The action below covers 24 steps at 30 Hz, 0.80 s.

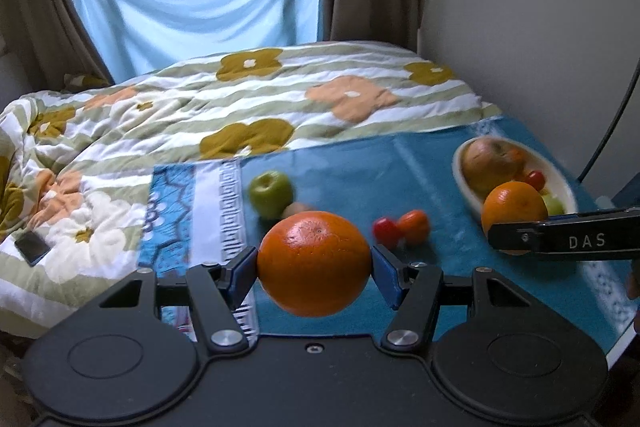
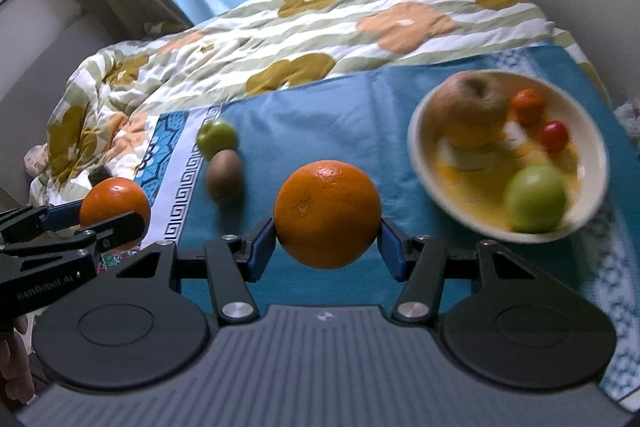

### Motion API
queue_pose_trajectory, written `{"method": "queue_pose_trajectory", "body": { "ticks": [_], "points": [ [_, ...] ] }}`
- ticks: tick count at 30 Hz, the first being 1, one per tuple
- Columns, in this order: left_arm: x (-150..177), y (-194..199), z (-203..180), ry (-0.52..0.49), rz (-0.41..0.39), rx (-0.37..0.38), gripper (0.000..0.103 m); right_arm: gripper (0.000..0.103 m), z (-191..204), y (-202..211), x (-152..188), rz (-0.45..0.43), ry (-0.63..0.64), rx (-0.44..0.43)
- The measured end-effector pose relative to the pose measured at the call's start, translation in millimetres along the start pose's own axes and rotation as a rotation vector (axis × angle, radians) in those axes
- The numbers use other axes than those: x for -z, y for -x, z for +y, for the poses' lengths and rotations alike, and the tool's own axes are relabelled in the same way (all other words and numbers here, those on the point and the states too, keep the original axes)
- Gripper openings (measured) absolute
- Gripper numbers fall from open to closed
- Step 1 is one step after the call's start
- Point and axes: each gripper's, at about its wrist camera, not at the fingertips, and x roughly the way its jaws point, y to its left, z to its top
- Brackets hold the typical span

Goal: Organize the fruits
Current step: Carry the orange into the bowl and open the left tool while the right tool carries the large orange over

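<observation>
My left gripper (image 1: 314,263) is shut on a large orange (image 1: 314,261), held above the blue cloth (image 1: 360,163). My right gripper (image 2: 327,227) is shut on a second orange (image 2: 327,213), lifted in front of the cream bowl (image 2: 424,155). Each gripper shows in the other's view: the right one (image 1: 516,223) with its orange (image 1: 514,205) near the bowl (image 1: 468,191), the left one (image 2: 114,217) with its orange (image 2: 114,201) at the left. The bowl holds a brownish apple (image 2: 470,105), a green apple (image 2: 536,197), a small tangerine (image 2: 528,105) and a red tomato (image 2: 554,135).
On the cloth lie a green apple (image 1: 270,193), a kiwi (image 2: 224,177), a red tomato (image 1: 386,229) and a small tangerine (image 1: 414,225). A flowered quilt (image 1: 200,99) covers the bed behind, with a phone (image 1: 32,247) on it. A wall and a cable (image 1: 612,123) stand at the right.
</observation>
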Motion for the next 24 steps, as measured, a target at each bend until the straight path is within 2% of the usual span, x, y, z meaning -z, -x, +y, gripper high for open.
{"method": "queue_pose_trajectory", "body": {
  "ticks": [11,24],
  "points": [
    [-26,-11,-94,0.006,-0.011,0.056,0.065,0.071,-92,42,-22,-0.042,-0.007,0.031],
    [-44,-71,-170,0.012,0.034,0.048,0.065,0.071,-183,34,-41,-0.022,-0.007,0.027]
  ]
}}
